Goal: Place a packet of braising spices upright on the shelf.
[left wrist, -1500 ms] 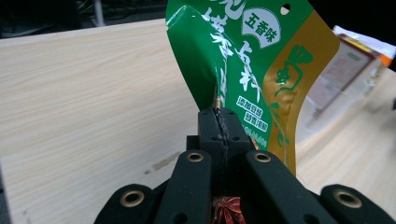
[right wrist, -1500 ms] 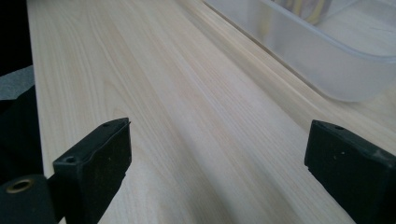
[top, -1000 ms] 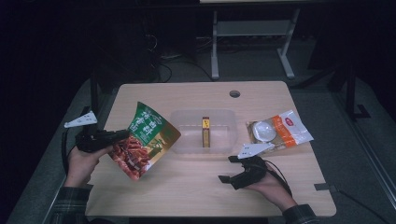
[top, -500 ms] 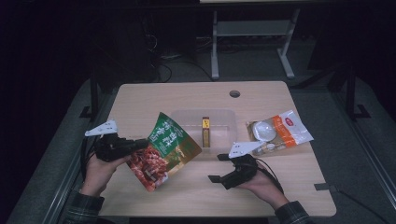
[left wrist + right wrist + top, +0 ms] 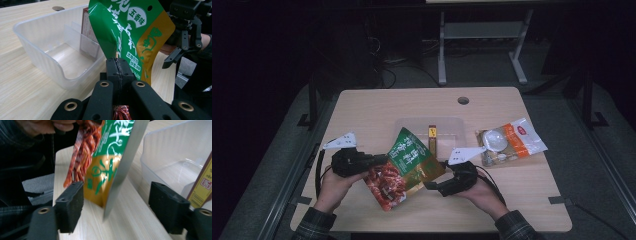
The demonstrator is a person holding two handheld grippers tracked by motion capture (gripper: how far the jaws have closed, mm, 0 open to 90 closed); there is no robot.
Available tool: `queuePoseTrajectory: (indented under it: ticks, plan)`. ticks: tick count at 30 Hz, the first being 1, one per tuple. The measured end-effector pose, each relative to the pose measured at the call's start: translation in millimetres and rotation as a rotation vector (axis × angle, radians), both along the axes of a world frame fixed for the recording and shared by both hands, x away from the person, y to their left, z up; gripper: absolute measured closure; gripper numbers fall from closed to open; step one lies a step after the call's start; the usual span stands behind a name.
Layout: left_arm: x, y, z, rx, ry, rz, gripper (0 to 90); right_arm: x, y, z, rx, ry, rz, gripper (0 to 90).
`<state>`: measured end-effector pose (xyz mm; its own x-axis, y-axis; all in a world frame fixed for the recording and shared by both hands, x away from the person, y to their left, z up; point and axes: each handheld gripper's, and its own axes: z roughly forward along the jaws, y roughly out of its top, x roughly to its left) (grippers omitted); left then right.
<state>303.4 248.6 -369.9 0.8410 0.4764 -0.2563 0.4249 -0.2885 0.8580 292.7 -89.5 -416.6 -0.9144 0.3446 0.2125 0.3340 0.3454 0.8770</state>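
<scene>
Black left claw (image 5: pixel 117 68) is clamped on green snack pouch's (image 5: pixel 409 165) edge, held above bench (image 5: pixel 377 107) just in front of clear bin (image 5: pixel 50 50). Right claw (image 5: pixel 117 205) gapes w/ pouch corner btwn its jaws; close squarely before pulling.
</scene>
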Motion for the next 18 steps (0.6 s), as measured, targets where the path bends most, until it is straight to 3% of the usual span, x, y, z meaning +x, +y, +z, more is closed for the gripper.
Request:
queuePoseTrajectory:
  ticks: [4,11,18]
  plan:
    - [-0.7,-2.9,0.6,-0.019,-0.007,-0.009,90.0,2.1,2.0,-1.0,0.015,0.016,-0.005,45.1]
    - [-1.4,-6.0,0.9,-0.042,-0.011,-0.015,90.0,6.7,1.6,0.2,0.088,0.063,0.02,69.3]
    - [-1.2,-6.5,-1.1,-0.027,-0.017,-0.018,89.8,6.5,2.0,2.8,0.093,0.064,0.017,84.0]
